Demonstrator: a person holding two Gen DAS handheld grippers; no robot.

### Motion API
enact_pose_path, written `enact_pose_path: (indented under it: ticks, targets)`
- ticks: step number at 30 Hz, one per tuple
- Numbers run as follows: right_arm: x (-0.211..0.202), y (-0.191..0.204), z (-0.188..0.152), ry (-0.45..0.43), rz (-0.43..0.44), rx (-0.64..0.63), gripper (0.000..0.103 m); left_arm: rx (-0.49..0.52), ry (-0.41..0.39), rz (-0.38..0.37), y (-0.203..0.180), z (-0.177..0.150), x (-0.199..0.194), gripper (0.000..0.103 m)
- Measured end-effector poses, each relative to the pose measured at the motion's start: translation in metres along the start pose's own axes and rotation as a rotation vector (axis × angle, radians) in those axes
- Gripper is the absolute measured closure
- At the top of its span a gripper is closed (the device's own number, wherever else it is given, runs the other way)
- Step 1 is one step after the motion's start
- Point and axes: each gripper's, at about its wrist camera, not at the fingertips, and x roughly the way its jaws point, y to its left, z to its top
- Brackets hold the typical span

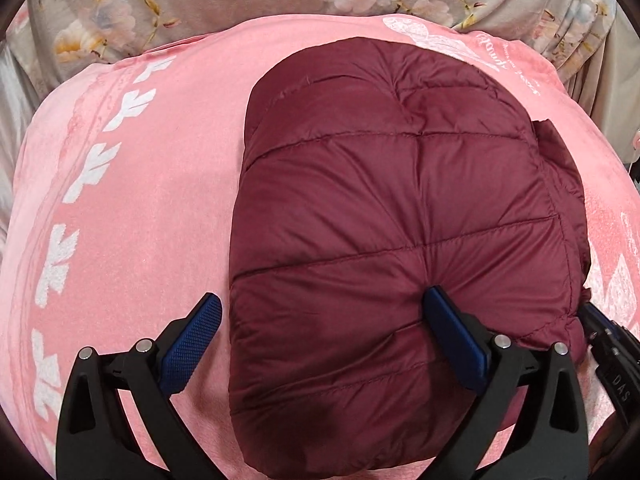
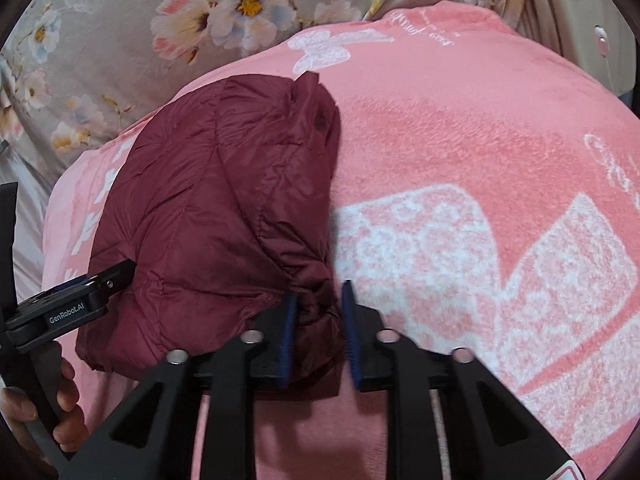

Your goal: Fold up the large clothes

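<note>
Right wrist: right gripper (image 2: 318, 334) pinches folded jacket (image 2: 216, 208) edge

Left claw (image 1: 320, 320) spread wide; right claw (image 2: 318, 308) nearly closed.

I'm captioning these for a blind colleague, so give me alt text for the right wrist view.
A folded maroon puffer jacket lies on a pink blanket, and the right gripper pinches the jacket's near right corner between its blue fingers. The left gripper, held by a hand, sits at the jacket's left edge; floral fabric lies behind.
</note>
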Motion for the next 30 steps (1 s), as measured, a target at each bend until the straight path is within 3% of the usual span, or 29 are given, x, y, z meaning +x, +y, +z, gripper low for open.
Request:
enact_pose_path:
  ticks: [6,11,16,18,20,24,30]
  targets:
    - [0.003,-0.012,-0.001,0.019,0.030,0.063,0.095,0.002,0.000,0.002,-0.002,-0.002,0.002,0.005]
    - [0.006,-0.005,0.000,0.040,0.002,0.031,0.094,-0.007,0.007,-0.002,0.000,-0.004,0.003,0.005]
    - [-0.008,-0.009,0.012,0.044,0.012,0.056,0.073,-0.049,0.043,-0.053,0.014,0.000,-0.001,0.005]
    - [-0.015,-0.013,0.020,0.024,0.072,0.098,0.054,-0.095,0.058,-0.096,0.028,0.004,0.000,0.005]
    - [-0.015,-0.017,0.030,0.014,0.152,0.146,0.041,-0.145,0.073,-0.135,0.042,0.010,0.003,0.005]
    - [0.005,-0.013,0.046,0.045,0.232,0.205,0.035,-0.266,0.140,-0.250,0.068,0.020,0.025,0.005]
    - [0.046,-0.012,0.048,0.149,0.343,0.307,0.035,-0.315,0.178,-0.348,0.067,0.024,0.043,0.005]
